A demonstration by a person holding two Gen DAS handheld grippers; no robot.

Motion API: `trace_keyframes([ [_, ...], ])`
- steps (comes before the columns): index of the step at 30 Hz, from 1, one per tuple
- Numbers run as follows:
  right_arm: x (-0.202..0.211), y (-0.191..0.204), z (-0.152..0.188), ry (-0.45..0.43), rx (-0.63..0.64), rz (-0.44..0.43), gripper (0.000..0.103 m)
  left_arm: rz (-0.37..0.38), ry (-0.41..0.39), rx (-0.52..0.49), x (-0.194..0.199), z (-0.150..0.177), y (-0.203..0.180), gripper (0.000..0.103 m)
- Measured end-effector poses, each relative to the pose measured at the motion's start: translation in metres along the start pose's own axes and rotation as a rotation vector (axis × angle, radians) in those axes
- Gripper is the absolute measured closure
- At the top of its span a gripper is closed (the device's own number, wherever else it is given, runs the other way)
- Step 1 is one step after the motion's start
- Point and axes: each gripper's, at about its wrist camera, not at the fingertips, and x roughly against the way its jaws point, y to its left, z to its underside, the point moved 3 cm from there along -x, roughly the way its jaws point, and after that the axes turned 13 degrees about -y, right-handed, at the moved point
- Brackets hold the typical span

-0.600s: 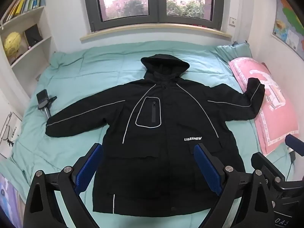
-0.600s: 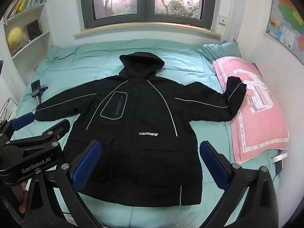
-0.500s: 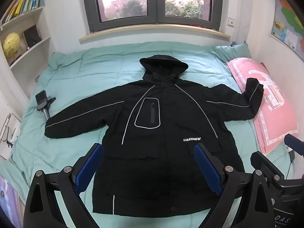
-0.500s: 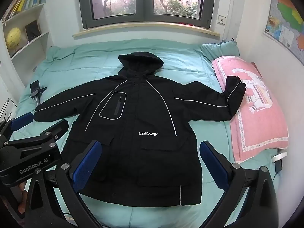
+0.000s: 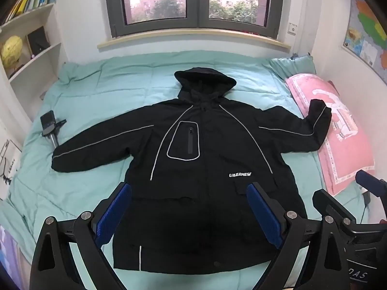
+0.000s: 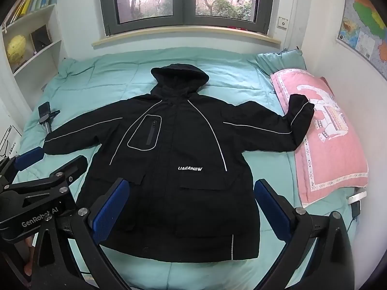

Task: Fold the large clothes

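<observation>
A black hooded jacket [image 5: 208,159] [image 6: 179,159] with thin reflective piping lies flat, front up, on the teal bed [image 5: 101,96] [image 6: 101,87], both sleeves spread out sideways. Its right sleeve cuff rests on the pink pillow [image 5: 338,130] [image 6: 331,140]. My left gripper [image 5: 189,211] hovers open above the jacket's lower part, blue pads wide apart, nothing between them. Over the hem on the right side, my right gripper [image 6: 193,205] is likewise open and holds nothing. Each gripper shows at the edge of the other's view.
A phone on a small stand [image 5: 49,125] [image 6: 46,116] lies at the bed's left edge near the left cuff. A shelf with books and a yellow globe [image 5: 11,50] stands on the left. Window ahead, wall with map [image 6: 362,17] on the right.
Both views have shifted only slightly; the jacket lies as before and both grippers stay open.
</observation>
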Motion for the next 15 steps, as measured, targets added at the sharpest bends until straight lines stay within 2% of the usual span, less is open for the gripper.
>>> trace_keyframes([
  [15,-0.004,0.005,0.004,0.010,0.007,-0.010,0.000,-0.009,-0.018,0.046,0.003,-0.003,0.013,0.007],
])
